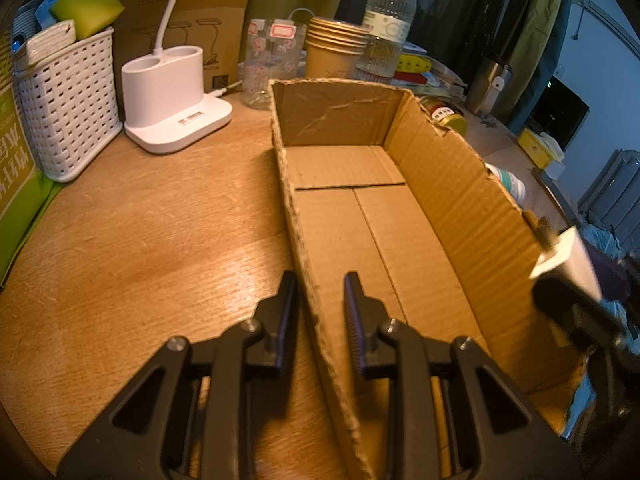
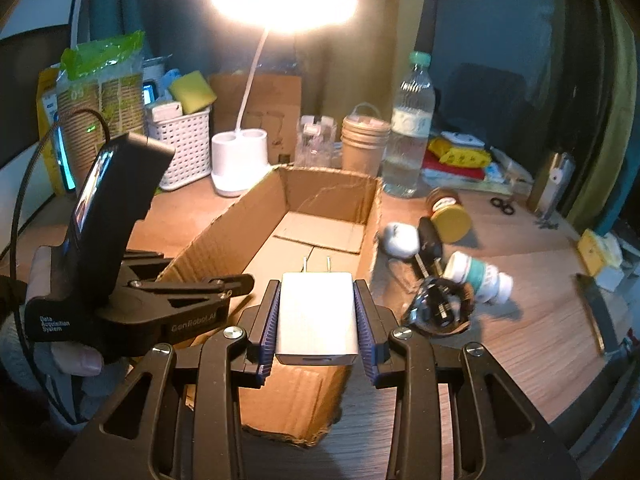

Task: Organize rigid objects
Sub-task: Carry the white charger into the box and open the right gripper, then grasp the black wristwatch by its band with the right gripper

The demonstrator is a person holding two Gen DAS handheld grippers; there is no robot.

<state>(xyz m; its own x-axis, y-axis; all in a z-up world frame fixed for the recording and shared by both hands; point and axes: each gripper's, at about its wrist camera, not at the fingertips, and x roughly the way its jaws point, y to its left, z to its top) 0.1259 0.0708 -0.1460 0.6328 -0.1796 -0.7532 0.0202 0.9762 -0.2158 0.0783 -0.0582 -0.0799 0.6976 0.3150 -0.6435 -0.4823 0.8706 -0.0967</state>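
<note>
An open cardboard box (image 1: 360,216) lies on the wooden table, empty inside; it also shows in the right wrist view (image 2: 320,208). My left gripper (image 1: 318,284) straddles the box's left wall with a gap between fingers and wall. My right gripper (image 2: 316,292) is shut on a white plug charger (image 2: 316,320), prongs pointing forward, above the box's near end. The charger also shows at the right edge of the left wrist view (image 1: 568,264). To the right of the box lie a yellow-lidded jar (image 2: 450,216), a white pill bottle (image 2: 480,276), a car key (image 2: 430,240) and a white round object (image 2: 400,238).
Behind the box stand a white lamp base (image 1: 176,92), a white basket (image 1: 68,104), a clear glass (image 1: 272,60), stacked paper cups (image 1: 336,48) and a water bottle (image 1: 390,20). Small scissors (image 2: 503,205) and a yellow box (image 2: 600,252) lie at the right.
</note>
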